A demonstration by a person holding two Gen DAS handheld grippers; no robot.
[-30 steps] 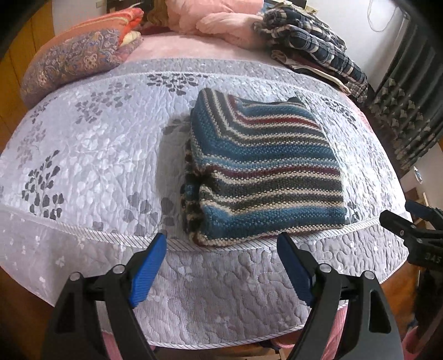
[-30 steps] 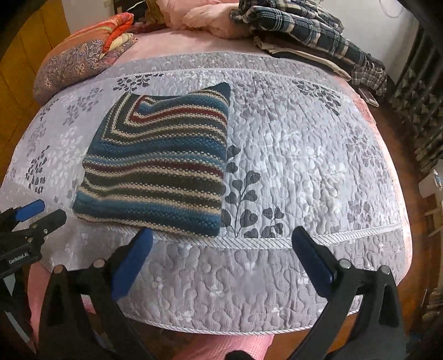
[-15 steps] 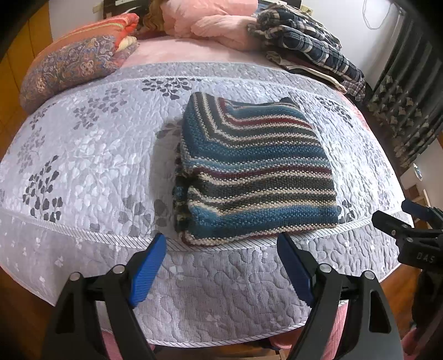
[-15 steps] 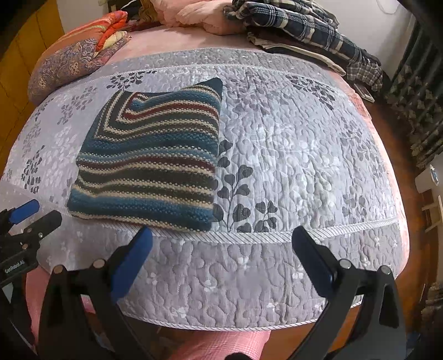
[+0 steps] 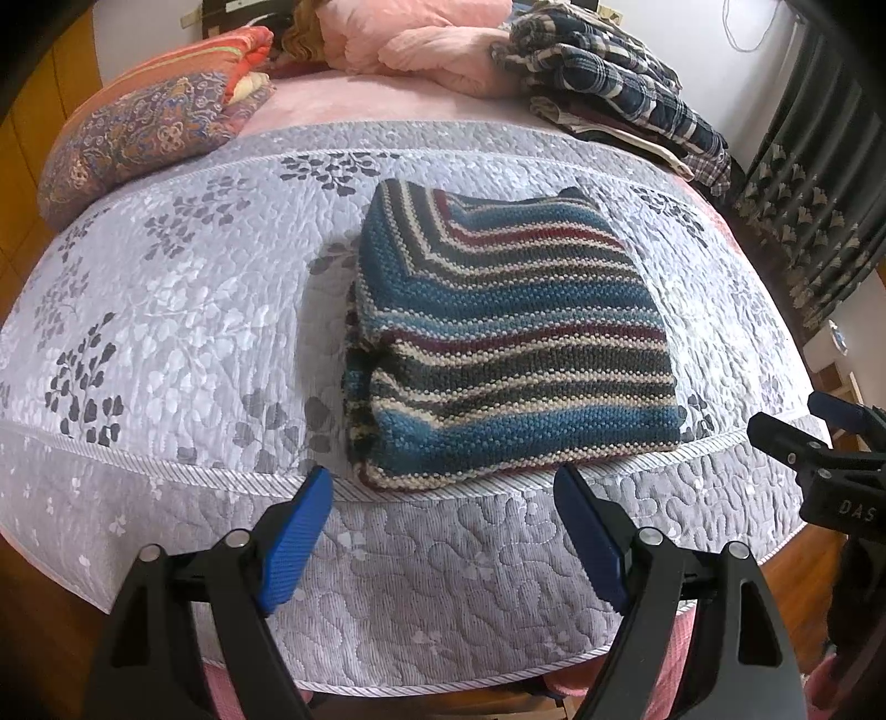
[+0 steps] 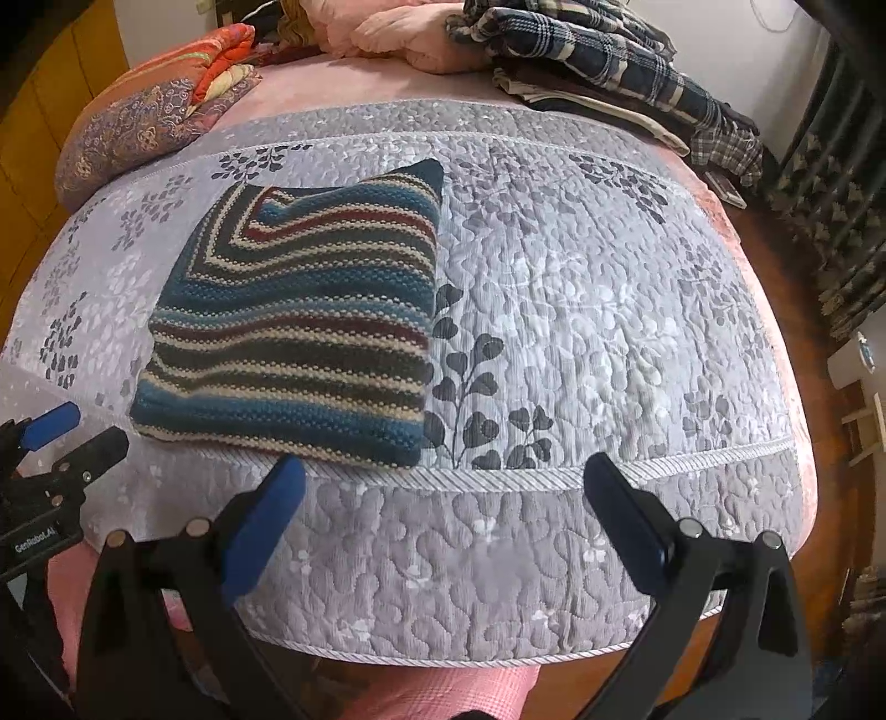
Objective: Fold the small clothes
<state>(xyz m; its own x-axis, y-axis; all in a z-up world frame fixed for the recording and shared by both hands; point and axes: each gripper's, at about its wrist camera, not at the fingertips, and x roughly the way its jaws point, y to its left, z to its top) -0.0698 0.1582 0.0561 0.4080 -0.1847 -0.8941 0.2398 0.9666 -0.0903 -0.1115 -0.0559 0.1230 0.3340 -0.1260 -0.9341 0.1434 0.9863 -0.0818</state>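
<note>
A striped knit sweater (image 5: 509,338) in blue, cream, grey and dark red lies folded into a thick square on the grey floral quilt (image 5: 166,310), close to the quilt's front edge. My left gripper (image 5: 443,487) hovers open just in front of the sweater's near edge, holding nothing. In the right wrist view the same sweater (image 6: 299,332) lies to the left, and my right gripper (image 6: 443,476) stands open over the quilt's border (image 6: 498,531), off the sweater's near right corner. Each gripper shows at the edge of the other's view.
A paisley pillow (image 5: 138,133) lies at the back left. Pink bedding (image 5: 415,44) and a heap of plaid clothes (image 5: 614,94) are piled at the back. Dark patterned curtains (image 5: 814,205) hang at the right, with wooden floor below the bed's edge.
Both grippers have drawn back and slightly up from the sweater, so more of the quilt's front border shows. The sweater lies unmoved and both grippers stay open.
</note>
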